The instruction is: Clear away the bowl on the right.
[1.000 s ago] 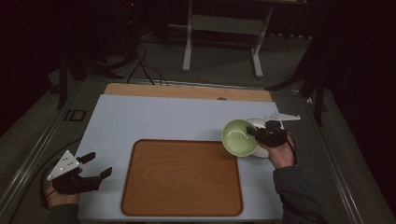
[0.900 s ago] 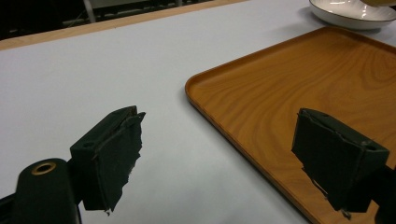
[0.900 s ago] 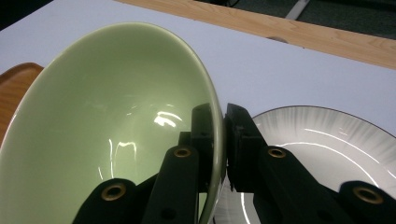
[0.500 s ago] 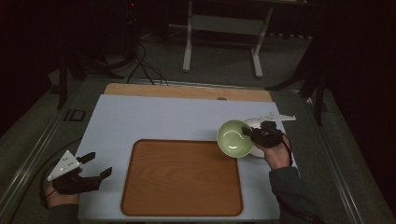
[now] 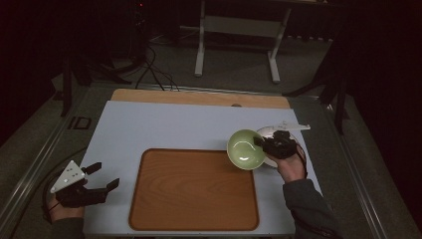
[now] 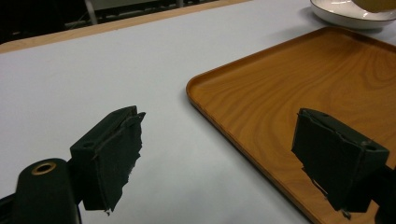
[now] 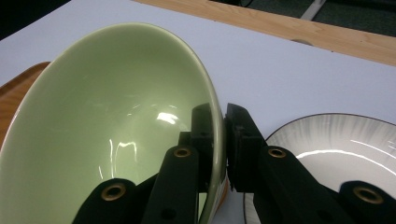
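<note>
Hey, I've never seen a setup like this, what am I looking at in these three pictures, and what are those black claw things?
No robot here: a person sits at a table with hand-held tongs in each hand. The high view looks down from above. The other two pictures come from small cameras riding on the tongs, looking along their black jaws.

On the pale table lies a wooden tray, and a white plate beside it. The right tongs are clamped on the rim of a green bowl, tilted and lifted over the tray's far right corner. The left tongs are open, holding nothing, beside the tray's left edge.
</note>
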Available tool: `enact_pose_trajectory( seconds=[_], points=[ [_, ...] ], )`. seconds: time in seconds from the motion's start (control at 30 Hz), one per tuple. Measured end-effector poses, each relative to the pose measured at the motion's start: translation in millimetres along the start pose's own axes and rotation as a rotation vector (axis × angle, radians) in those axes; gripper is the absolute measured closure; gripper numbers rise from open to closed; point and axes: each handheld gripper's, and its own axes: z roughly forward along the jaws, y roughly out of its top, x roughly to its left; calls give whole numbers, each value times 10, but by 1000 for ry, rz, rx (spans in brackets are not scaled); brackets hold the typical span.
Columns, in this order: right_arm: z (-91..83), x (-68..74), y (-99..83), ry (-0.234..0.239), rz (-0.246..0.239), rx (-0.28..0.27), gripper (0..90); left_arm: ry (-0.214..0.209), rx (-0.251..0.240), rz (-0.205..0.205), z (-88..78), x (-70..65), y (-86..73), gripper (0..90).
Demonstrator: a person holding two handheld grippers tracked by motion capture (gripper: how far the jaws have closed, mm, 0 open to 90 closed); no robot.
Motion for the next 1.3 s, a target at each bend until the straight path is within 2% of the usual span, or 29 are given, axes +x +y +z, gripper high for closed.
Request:
enact_pose_trajectory(
  seconds=[1.3],
  points=[
    [212,309,20,65,-29,5,823,3,-2,-2,-8,5,-6,158]
  ],
)
